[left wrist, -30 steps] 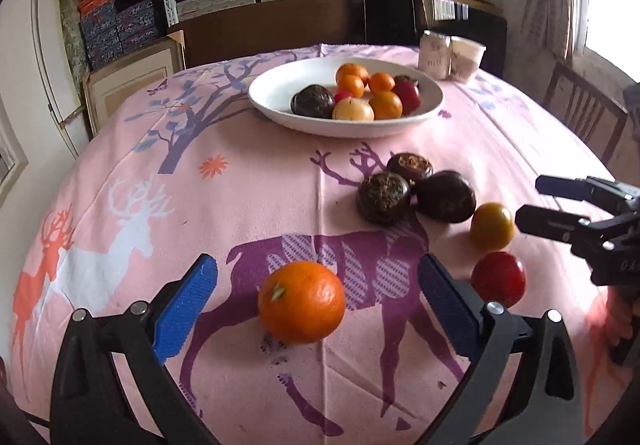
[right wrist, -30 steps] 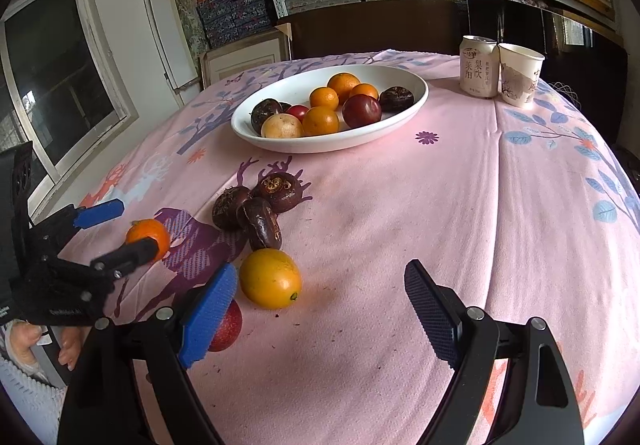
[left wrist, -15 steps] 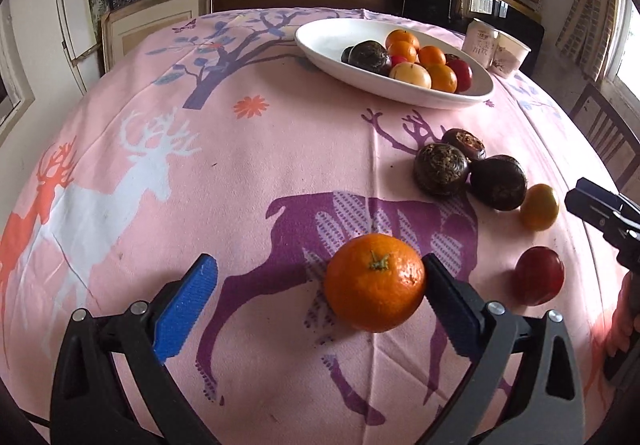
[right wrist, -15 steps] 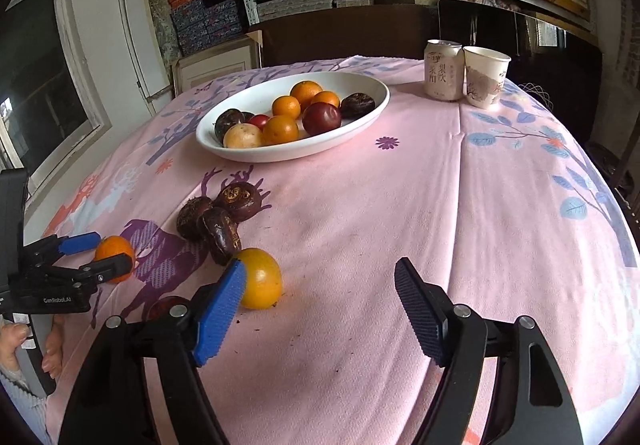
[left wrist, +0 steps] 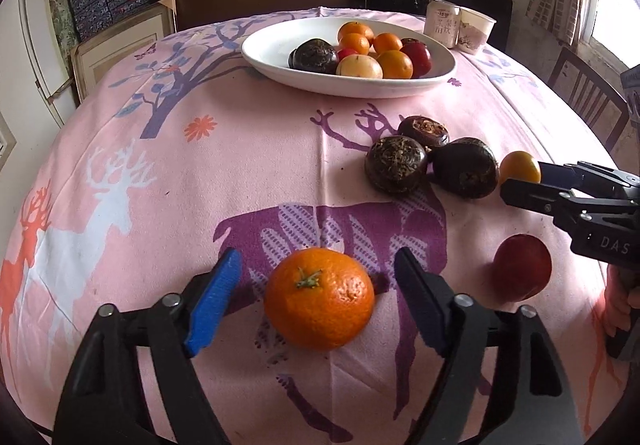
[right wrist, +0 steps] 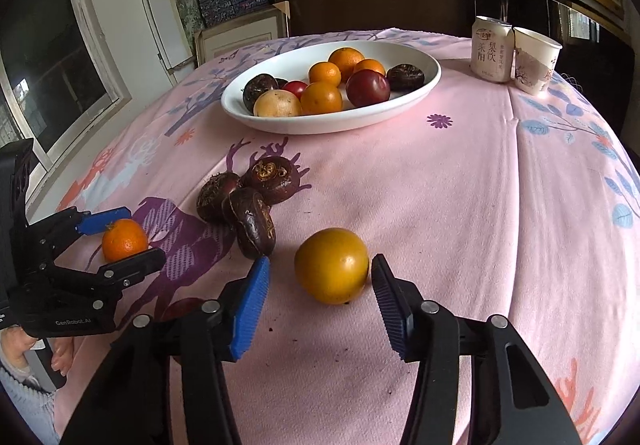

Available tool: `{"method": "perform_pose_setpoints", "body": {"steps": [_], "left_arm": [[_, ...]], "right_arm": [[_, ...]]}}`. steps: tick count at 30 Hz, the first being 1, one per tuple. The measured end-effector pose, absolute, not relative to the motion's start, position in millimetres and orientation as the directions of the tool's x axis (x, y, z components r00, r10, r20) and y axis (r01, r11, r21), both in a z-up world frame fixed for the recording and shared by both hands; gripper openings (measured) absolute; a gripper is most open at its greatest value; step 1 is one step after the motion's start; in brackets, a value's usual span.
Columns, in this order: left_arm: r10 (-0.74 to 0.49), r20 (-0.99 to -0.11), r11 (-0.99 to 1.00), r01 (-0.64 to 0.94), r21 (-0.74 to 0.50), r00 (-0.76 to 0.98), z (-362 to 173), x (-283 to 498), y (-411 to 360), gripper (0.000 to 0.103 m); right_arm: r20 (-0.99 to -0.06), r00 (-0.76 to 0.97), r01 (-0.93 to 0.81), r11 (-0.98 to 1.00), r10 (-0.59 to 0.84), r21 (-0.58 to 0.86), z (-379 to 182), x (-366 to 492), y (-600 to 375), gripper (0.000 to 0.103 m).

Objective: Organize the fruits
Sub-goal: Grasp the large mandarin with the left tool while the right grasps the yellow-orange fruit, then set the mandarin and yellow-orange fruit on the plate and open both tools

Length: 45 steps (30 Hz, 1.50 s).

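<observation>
An orange tangerine (left wrist: 319, 299) lies on the pink cloth between the fingers of my left gripper (left wrist: 317, 257). Its jaws are closing, with a gap on both sides of the fruit. My right gripper (right wrist: 320, 263) is closing around a yellow fruit (right wrist: 331, 265); the right pad is almost at the skin and the left pad stands clear. A red fruit (left wrist: 522, 267) sits between the two grippers. Three dark brown fruits (left wrist: 396, 163) cluster further in. The white bowl (left wrist: 280, 57) at the back holds several fruits.
A drink can (right wrist: 491, 49) and a paper cup (right wrist: 534, 61) stand right of the bowl. A wooden chair (left wrist: 588, 101) stands off the table's right side. Shelves and boxes fill the back wall. A hand (right wrist: 24, 345) holds the left gripper's handle.
Both pairs of jaws have narrowed. The left gripper shifted so the tangerine sits centred between its fingers. The right gripper moved left and forward, bringing the yellow fruit between its fingers.
</observation>
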State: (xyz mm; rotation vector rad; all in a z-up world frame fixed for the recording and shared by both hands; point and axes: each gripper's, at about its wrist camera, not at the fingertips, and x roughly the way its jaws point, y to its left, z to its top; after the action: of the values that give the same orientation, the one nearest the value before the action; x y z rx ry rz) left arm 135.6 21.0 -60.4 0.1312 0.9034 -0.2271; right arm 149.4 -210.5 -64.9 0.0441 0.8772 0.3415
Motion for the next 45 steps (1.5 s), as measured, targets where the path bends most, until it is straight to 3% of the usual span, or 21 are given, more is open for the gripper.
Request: {"method": "perform_pose_setpoints", "body": {"steps": [2, 3, 4, 6, 16, 28, 36, 45], "left_arm": [[-0.152, -0.789, 0.968, 0.251, 0.002, 0.595, -60, 136, 23, 0.067], [-0.163, -0.789, 0.967, 0.255, -0.008, 0.593, -60, 135, 24, 0.056], [-0.173, -0.789, 0.965, 0.260, -0.018, 0.589, -60, 135, 24, 0.051], [-0.173, -0.784, 0.965, 0.262, -0.013, 0.596, -59, 133, 23, 0.045], [-0.205, -0.730, 0.964, 0.262, -0.038, 0.652, -39, 122, 29, 0.045], [-0.241, -0.672, 0.967, 0.230, -0.106, 0.701, 40, 171, 32, 0.045], [-0.213, -0.706, 0.971, 0.226, -0.077, 0.675, 11, 210, 1, 0.045], [-0.169, -0.731, 0.985, 0.100, -0.138, 0.661, -15, 283, 1, 0.044]], "right_arm": [[-0.751, 0.582, -0.278, 0.944, 0.313, 0.177, -66, 151, -210, 0.053], [-0.749, 0.579, -0.285, 0.941, 0.322, 0.184, -66, 151, -210, 0.041], [-0.750, 0.576, -0.286, 0.940, 0.325, 0.188, -67, 151, -211, 0.036], [-0.742, 0.580, -0.289, 0.937, 0.336, 0.198, -66, 149, -212, 0.036], [-0.640, 0.674, -0.279, 0.929, 0.369, 0.242, -43, 127, -230, 0.036], [-0.467, 0.753, -0.365, 0.885, 0.464, 0.290, 37, 126, -210, 0.036], [-0.522, 0.778, -0.304, 0.937, 0.349, 0.173, 30, 179, -189, 0.036], [-0.588, 0.759, -0.188, 0.959, 0.280, 0.213, -21, 253, -189, 0.036]]}}
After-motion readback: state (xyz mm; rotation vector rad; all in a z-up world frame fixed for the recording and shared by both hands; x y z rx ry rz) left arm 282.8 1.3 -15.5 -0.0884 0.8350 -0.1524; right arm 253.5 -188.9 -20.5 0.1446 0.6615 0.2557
